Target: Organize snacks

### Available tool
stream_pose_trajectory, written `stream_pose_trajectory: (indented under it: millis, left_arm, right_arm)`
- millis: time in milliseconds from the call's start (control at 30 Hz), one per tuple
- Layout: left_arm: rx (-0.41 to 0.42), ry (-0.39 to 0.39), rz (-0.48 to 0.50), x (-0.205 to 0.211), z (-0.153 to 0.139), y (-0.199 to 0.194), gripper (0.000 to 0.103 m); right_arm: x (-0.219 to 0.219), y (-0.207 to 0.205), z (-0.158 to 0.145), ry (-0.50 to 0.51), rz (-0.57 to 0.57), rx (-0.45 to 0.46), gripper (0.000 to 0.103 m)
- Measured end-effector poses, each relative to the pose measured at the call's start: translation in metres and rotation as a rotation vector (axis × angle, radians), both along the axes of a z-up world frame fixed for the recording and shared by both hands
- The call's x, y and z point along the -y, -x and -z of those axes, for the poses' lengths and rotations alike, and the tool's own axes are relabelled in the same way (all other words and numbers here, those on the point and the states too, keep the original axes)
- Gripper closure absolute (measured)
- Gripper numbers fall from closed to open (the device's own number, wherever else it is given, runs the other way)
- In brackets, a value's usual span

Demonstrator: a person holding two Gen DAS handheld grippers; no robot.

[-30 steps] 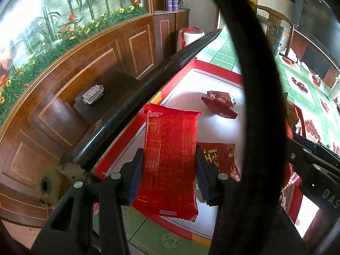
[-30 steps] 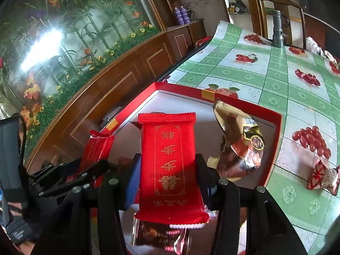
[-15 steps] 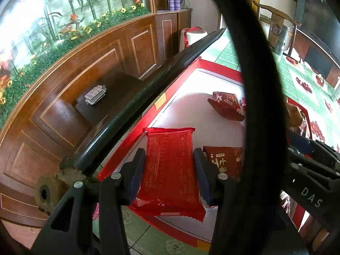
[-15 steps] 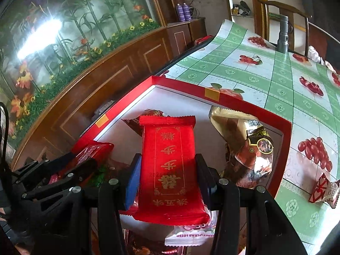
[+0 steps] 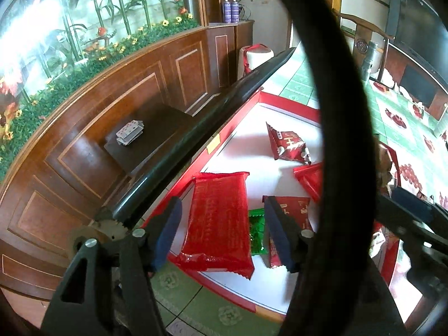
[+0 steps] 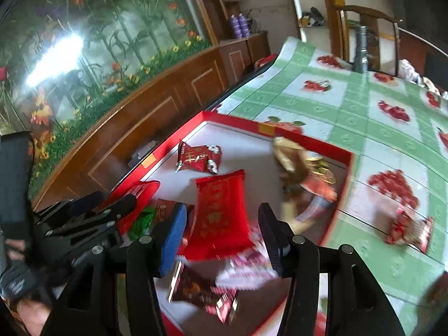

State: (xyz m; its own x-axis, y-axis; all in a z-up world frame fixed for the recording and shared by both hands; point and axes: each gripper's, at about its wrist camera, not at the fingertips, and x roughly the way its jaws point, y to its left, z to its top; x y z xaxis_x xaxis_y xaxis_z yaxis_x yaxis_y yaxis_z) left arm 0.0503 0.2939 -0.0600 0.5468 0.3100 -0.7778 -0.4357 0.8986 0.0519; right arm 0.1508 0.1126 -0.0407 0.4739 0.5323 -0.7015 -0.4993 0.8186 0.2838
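A red-rimmed tray [image 5: 288, 103] with a white floor lies on the green-checked tablecloth. My left gripper [image 5: 222, 233] hangs over its near corner, jaws opening. A long red packet [image 5: 219, 218] lies flat on the tray between the fingers, with a gap on each side. My right gripper [image 6: 222, 238] is over the tray [image 6: 238, 119] too, jaws opening. A red packet with gold characters [image 6: 221, 215] sits loose between its pads, blurred and touching neither. The left gripper's black fingers [image 6: 117, 204] show at the left of the right wrist view.
Several other snacks lie in the tray: a small red packet [image 5: 288, 145], a green one [image 5: 256, 232], a gold-brown bag [image 6: 305, 173] and a dark packet [image 6: 201, 294]. One red-and-white sweet [image 6: 408, 229] lies on the cloth. A black cable [image 5: 336, 112] crosses the left lens.
Both grippers widened their jaws and let go of their red packets. The left packet went from tilted up to flat in the tray; the right packet dropped toward the tray.
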Motion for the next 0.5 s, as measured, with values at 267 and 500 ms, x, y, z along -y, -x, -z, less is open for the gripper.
stream_pose_trajectory:
  millis: [267, 500]
  left_arm:
    - [0.008, -0.022, 0.033, 0.025, -0.009, 0.006, 0.033]
    - [0.024, -0.058, 0.076, 0.054, -0.019, 0.013, 0.024]
  right_arm:
    - [0.056, 0.029, -0.012, -0.048, 0.077, 0.016, 0.045]
    - [0.102, 0.05, -0.012, -0.065, 0.153, 0.019, 0.042]
